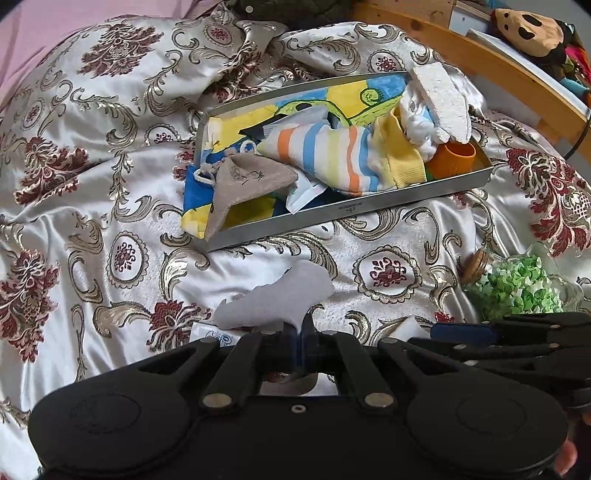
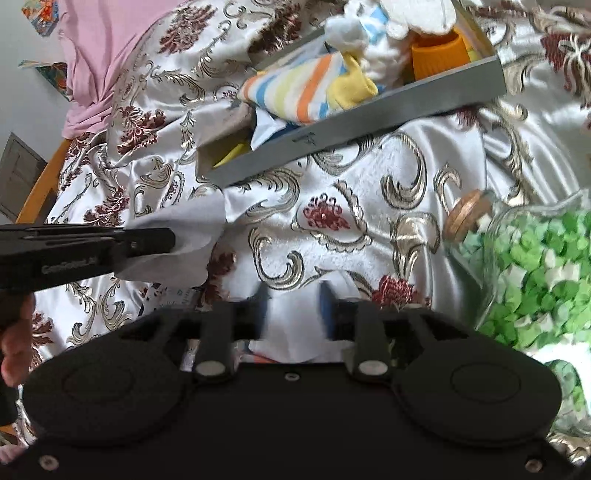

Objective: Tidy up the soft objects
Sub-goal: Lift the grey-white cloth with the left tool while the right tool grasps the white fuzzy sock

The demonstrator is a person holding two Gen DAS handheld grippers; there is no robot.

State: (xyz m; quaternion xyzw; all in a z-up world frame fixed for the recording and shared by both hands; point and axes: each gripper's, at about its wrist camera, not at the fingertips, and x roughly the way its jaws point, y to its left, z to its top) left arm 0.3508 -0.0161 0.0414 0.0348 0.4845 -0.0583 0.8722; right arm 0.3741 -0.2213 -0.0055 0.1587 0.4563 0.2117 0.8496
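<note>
My left gripper [image 1: 297, 326] is shut on a pale grey cloth [image 1: 275, 299] and holds it over the patterned bedspread; it also shows in the right wrist view [image 2: 177, 240]. A grey tin tray [image 1: 369, 212] lies ahead with a striped sock [image 1: 332, 158], a beige pouch [image 1: 247, 179], yellow and white soft items and an orange cup [image 1: 452, 158]. My right gripper [image 2: 293, 306] is open around a white soft item [image 2: 295, 325] on the bed; its pads do not visibly pinch it.
A glass jar of green paper bits [image 2: 535, 273] with a cork stopper [image 2: 465, 216] lies at the right. The wooden bed frame [image 1: 498, 62] runs behind, with a plush toy [image 1: 528, 31] beyond it. A pink sheet [image 2: 107, 55] lies far left.
</note>
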